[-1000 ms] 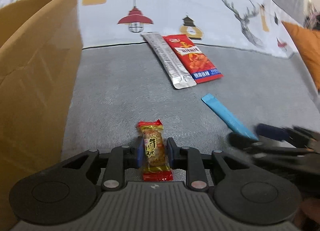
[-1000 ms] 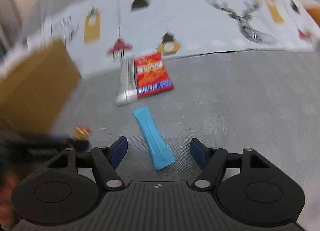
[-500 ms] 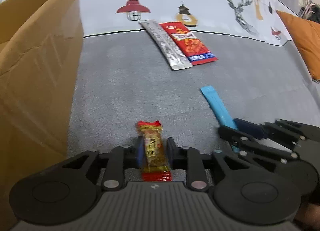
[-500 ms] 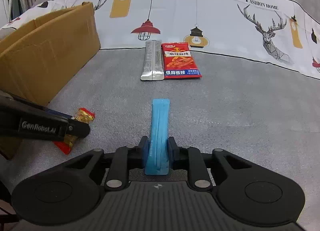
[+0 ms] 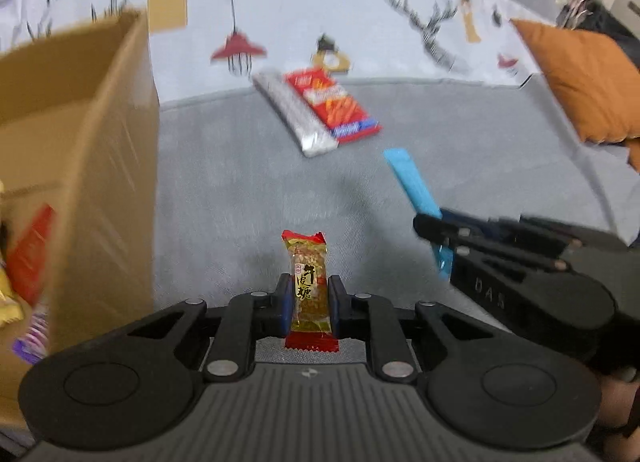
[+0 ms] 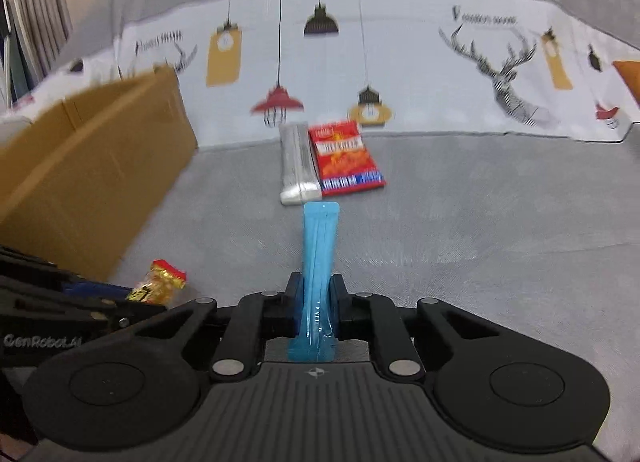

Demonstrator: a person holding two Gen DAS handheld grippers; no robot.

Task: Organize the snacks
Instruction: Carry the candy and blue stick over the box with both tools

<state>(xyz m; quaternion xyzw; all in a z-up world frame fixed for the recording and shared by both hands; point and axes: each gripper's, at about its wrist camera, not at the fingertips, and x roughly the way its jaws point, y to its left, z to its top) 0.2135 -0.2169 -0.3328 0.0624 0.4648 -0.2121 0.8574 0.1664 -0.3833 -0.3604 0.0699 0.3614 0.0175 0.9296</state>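
From my left wrist, grey sofa fabric (image 5: 240,182) runs back to a lamp-and-deer printed cover (image 5: 340,14), an orange cushion (image 5: 580,86) at right. My left gripper (image 5: 310,298) is clenched on a red-and-gold candy (image 5: 308,286). A cardboard box (image 5: 92,150) stands just left, wrappers inside.

From my right wrist, my right gripper (image 6: 316,302) grips a blue stick pack (image 6: 318,262). Beyond lie a silver packet (image 6: 298,162) and red snack packet (image 6: 346,156), touching.
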